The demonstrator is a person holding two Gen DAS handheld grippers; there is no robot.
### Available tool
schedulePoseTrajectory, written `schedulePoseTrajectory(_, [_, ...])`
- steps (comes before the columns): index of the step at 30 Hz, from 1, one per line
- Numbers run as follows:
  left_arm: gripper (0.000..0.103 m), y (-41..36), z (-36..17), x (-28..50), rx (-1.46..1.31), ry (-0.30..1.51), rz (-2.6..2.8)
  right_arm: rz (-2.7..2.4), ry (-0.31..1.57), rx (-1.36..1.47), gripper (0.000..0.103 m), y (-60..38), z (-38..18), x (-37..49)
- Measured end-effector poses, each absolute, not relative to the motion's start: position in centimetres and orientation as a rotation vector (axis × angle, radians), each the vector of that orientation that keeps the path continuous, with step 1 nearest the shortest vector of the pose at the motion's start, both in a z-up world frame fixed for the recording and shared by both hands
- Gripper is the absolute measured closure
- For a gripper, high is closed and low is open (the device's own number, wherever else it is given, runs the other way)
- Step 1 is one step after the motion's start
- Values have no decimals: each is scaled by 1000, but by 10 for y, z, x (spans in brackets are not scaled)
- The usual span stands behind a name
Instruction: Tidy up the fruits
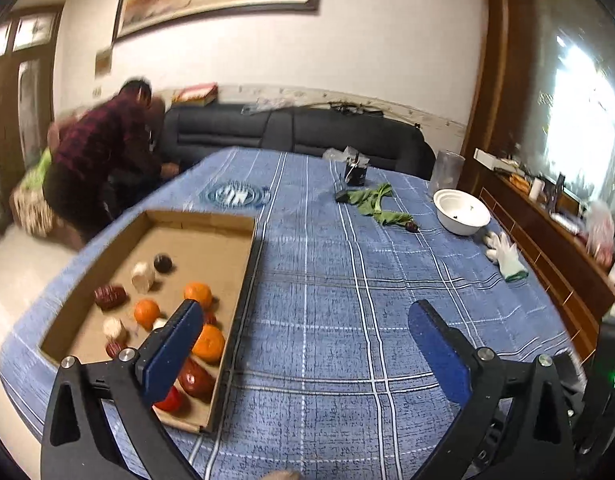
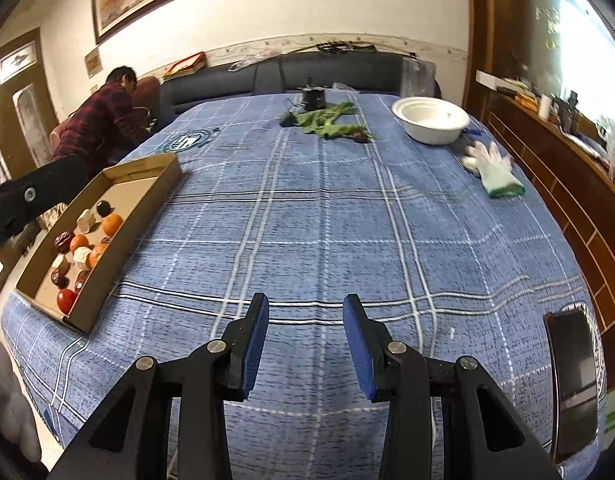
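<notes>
A shallow cardboard tray [image 1: 243, 280] lies at the left of the blue checked table [image 1: 327, 280]. It holds several fruits: oranges [image 1: 197, 294], red dates [image 1: 109, 297], a red tomato [image 1: 169, 400], pale pieces [image 1: 142, 276] and a dark round fruit [image 1: 162, 263]. The tray [image 2: 147, 196] and its fruits [image 2: 111, 223] also show in the right wrist view. My left gripper [image 1: 307, 322] is wide open and empty, its left finger over the tray's near right corner. My right gripper [image 2: 305, 314] is open and empty above bare cloth, right of the tray. A white bowl [image 1: 461, 212] stands far right, also seen from the right wrist [image 2: 429, 120].
A green cloth [image 2: 327, 122], a dark small item [image 2: 313, 96] and a white glove [image 2: 493, 168] lie on the far half of the table. A black phone [image 2: 575, 380] lies at the near right edge. A person [image 1: 103, 148] bends by the sofa beyond the table.
</notes>
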State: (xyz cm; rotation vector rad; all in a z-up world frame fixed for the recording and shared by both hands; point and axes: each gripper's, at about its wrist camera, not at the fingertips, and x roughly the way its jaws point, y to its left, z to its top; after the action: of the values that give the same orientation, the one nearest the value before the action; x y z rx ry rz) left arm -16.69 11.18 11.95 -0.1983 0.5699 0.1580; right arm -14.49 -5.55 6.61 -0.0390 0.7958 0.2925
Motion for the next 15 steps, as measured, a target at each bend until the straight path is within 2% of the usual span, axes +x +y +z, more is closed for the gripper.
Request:
schedulePoseTrajectory(6, [1, 124, 104, -156, -340, 685, 23, 309, 798, -65, 61, -42, 67, -147])
schedulePoseTrajectory(15, [0, 123, 104, -158, -337, 667, -72, 292, 815, -81, 61, -38, 65, -145])
